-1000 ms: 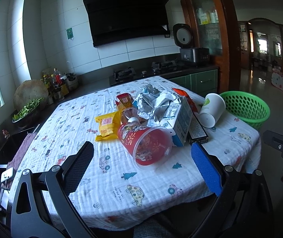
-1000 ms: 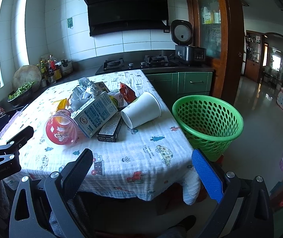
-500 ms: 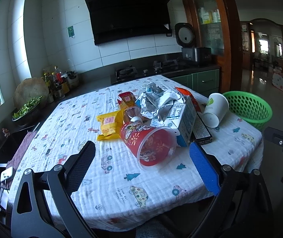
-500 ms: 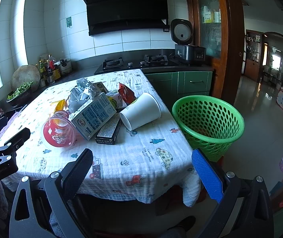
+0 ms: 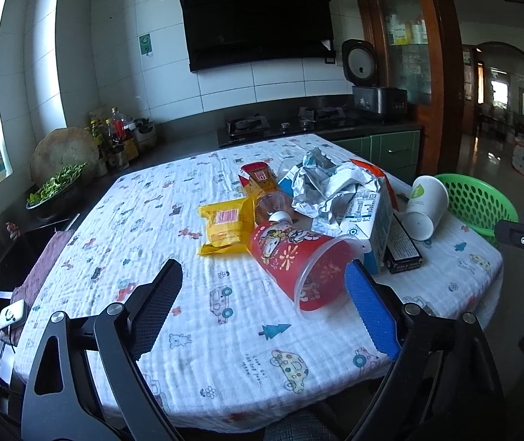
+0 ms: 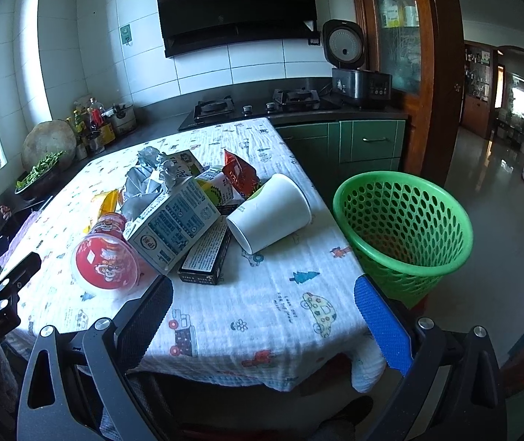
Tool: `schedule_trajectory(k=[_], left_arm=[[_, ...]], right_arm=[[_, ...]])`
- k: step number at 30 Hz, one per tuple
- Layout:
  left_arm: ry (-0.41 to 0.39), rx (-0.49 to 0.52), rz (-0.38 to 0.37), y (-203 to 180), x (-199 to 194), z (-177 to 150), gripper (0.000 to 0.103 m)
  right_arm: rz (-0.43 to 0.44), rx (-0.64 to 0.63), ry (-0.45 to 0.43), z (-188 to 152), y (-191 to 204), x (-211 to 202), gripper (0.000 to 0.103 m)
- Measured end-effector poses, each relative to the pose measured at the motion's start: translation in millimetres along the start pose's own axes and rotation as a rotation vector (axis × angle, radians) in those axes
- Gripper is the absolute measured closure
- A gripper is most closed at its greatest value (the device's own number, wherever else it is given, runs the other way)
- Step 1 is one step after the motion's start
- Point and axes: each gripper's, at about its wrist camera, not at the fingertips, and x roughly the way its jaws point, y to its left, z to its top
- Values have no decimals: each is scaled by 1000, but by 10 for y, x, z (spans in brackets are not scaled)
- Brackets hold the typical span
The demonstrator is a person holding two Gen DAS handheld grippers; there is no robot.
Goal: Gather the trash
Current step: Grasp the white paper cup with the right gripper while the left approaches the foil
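Observation:
Trash lies in a heap on the printed tablecloth (image 5: 144, 220): a red plastic cup (image 5: 298, 261) on its side, a yellow snack wrapper (image 5: 225, 226), crumpled foil (image 5: 324, 183), a blue-white carton (image 5: 368, 220), a black box (image 5: 403, 248) and a white paper cup (image 5: 425, 205). My left gripper (image 5: 262, 312) is open, just short of the red cup. My right gripper (image 6: 262, 323) is open above the table's near edge, short of the white paper cup (image 6: 271, 211) and black box (image 6: 207, 253). A green basket (image 6: 403, 228) stands right of the table.
A kitchen counter with a hob (image 5: 287, 123), bottles (image 5: 115, 136) and a bowl of greens (image 5: 54, 187) runs behind and left of the table. A rice cooker (image 6: 354, 66) and a wooden cabinet (image 6: 401, 29) stand at the back right. Open floor (image 6: 501, 183) lies beyond the basket.
Both grippers have moved forward toward the table; the trash heap looks larger in both views. Both stay open and nothing on the table has moved.

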Motion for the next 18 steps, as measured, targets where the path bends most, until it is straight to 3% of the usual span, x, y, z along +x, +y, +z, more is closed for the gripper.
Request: schedule_trajectory(k=[18], left_arm=[[-7, -5, -16, 300, 304, 257, 17]], right_arm=[[95, 216, 180, 626, -195, 837, 8]])
